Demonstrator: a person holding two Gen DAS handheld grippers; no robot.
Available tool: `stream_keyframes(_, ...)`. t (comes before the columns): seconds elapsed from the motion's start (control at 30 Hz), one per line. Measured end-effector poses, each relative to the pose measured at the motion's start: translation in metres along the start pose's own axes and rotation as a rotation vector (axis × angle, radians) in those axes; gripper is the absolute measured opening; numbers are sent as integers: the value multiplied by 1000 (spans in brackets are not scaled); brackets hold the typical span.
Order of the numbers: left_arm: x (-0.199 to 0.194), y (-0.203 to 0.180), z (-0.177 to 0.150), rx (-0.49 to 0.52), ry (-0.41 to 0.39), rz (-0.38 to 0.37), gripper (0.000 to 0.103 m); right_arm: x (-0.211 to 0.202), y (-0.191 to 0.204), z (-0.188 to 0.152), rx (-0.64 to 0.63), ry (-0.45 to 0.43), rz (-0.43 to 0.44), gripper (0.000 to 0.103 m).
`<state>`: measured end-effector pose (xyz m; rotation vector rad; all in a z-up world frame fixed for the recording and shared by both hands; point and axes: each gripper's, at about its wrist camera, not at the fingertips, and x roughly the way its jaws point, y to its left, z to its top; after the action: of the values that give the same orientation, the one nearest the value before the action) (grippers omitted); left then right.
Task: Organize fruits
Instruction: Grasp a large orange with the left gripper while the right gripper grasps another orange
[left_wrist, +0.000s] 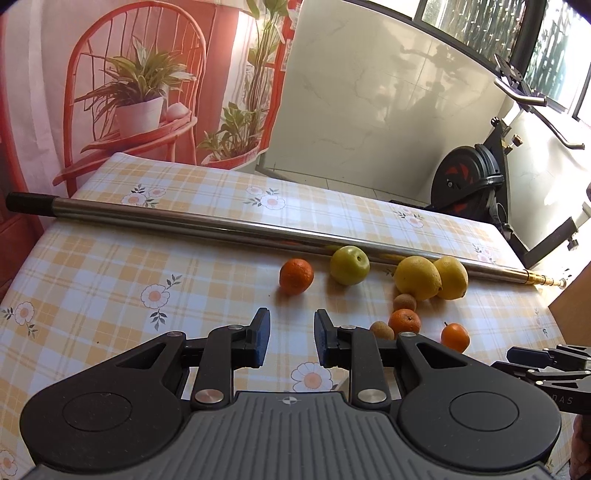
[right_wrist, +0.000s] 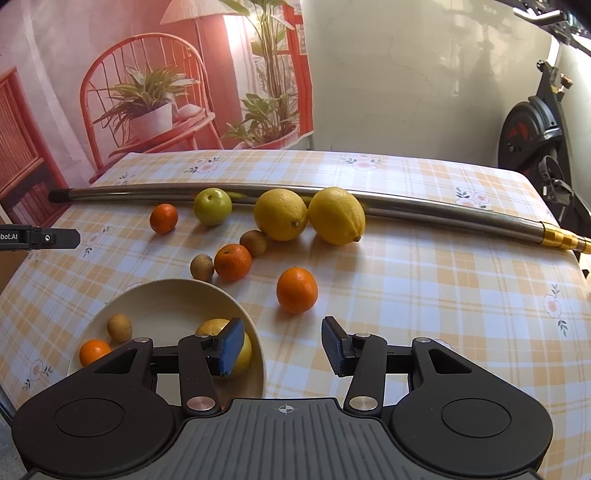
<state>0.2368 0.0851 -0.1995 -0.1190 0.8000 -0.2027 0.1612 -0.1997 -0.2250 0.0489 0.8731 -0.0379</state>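
1. The right gripper (right_wrist: 282, 347) sits nearest the lens, its jaws spread wide with nothing between them, the left blue pad (right_wrist: 231, 347) hanging over the rim of the bowl (right_wrist: 162, 291).
2. That cream bowl rests on the table (right_wrist: 424, 295) and holds a lemon (right_wrist: 221, 326) partly hidden by the pad, a small brown fruit (right_wrist: 119, 327) and a small orange (right_wrist: 94, 350).
3. Just beyond the jaws, a mandarin (right_wrist: 297, 290) lies alone on the checked cloth.
4. Farther back, another mandarin (right_wrist: 232, 261) sits between two brown fruits (right_wrist: 202, 266) (right_wrist: 253, 242), close to or touching both.
5. Two large lemons (right_wrist: 280, 214) (right_wrist: 337, 215) lie side by side against a long metal pole (right_wrist: 443, 212); a green apple (right_wrist: 212, 206) is by the pole too, with a small orange fruit (right_wrist: 163, 218) to its left.
6. The left gripper (left_wrist: 291, 341) hovers above the table with jaws apart and empty, facing that far orange fruit (left_wrist: 296, 276) and the apple (left_wrist: 349, 265).
7. An exercise bike (left_wrist: 476, 177) stands beyond the table's far right corner.
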Motion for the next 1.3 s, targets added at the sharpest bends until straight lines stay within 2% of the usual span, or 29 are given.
stream_keyframes(0.2,6,1,18,10,-14,1,30,7,-5,10,2,-12,-3,43)
stream_keyframes(0.3,11,0,21,20,-15,6,37,14,-6,14,-3,-9,-4,43)
stream_keyframes(0.53,29,2,24,23,19,13,37,36,-10,25,-9,-7,1,43)
stream_keyframes(0.8,46,6,25,11,51,19,38,69,-13,30,-1,37,9,43)
stream_keyframes(0.9,53,7,26,-2,42,38,54,76,-15,30,11,50,16,43)
stream_keyframes(0.93,55,6,27,-5,36,43,55,77,-16,29,13,55,19,43)
stream_keyframes(1.13,77,1,31,-22,43,-3,55,82,-19,25,22,71,39,33)
stream_keyframes(1.3,101,-3,33,-40,57,-1,55,81,-18,24,20,66,42,32)
